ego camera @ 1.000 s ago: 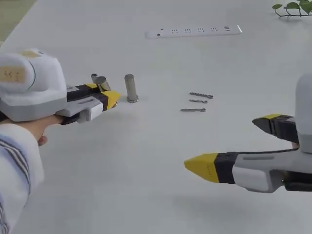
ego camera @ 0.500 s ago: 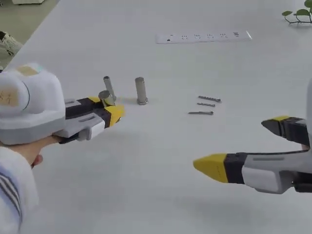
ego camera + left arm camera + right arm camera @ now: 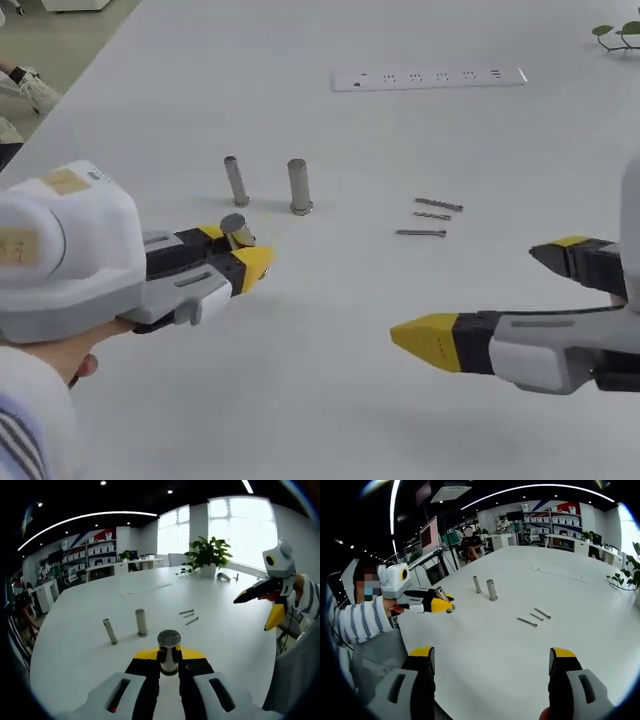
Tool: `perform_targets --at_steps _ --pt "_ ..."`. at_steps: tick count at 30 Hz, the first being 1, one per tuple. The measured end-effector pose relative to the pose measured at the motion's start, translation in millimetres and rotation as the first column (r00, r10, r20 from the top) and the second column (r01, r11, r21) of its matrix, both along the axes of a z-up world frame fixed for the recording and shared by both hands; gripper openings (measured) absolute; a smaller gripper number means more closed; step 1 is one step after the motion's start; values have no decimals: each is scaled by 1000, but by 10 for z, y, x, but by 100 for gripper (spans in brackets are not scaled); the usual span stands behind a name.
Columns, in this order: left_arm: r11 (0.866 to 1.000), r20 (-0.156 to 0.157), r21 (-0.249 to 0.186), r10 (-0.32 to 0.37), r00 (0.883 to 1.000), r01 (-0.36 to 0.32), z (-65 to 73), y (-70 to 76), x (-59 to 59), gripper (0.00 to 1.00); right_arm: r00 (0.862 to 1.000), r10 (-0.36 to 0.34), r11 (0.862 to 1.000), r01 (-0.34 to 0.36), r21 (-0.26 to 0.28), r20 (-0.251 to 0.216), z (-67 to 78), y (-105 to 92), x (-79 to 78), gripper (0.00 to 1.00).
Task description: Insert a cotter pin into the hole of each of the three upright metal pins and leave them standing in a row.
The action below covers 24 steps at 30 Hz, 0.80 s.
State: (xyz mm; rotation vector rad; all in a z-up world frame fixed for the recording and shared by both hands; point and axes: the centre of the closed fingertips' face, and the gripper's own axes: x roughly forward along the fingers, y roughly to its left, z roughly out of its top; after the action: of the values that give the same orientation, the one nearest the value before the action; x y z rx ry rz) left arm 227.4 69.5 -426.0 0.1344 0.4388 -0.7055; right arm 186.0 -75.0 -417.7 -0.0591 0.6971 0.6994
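Note:
My left gripper (image 3: 237, 248) is shut on one metal pin (image 3: 237, 231), which stands upright between its yellow tips (image 3: 169, 650). The other two metal pins (image 3: 236, 181) (image 3: 299, 187) stand side by side on the white table, just beyond that gripper. Three cotter pins (image 3: 430, 218) lie loose to the right of them, also seen from the left gripper (image 3: 188, 617) and the right gripper (image 3: 534, 616). My right gripper (image 3: 465, 293) hovers open at the near right with nothing between its jaws (image 3: 492, 655).
A white power strip (image 3: 428, 77) lies at the table's far side. A potted plant (image 3: 207, 555) stands at the far right edge. A person (image 3: 470, 542) sits beyond the table.
My left gripper has drawn back toward me with one pin in it, leaving the other two pins standing in plain view. The right gripper has stayed about where it was.

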Motion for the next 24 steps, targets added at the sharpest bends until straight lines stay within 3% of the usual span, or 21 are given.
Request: perform_targets --at_steps 4,8,19,24 --pt "1000 -17 -9 -11 1000 11 -52 -45 -59 9 1000 -1 1000 1 3 7 20 -17 3 93" --pt "999 -19 -27 -25 999 25 -80 -96 -98 9 1000 -14 999 14 46 9 66 -5 10 93" --pt "998 -47 16 -61 997 62 -256 -134 -180 9 999 -40 998 39 48 3 36 -36 -7 93" --pt "994 -43 42 -95 995 97 -303 -170 -200 9 999 -39 998 39 41 -3 8 -38 -23 93"
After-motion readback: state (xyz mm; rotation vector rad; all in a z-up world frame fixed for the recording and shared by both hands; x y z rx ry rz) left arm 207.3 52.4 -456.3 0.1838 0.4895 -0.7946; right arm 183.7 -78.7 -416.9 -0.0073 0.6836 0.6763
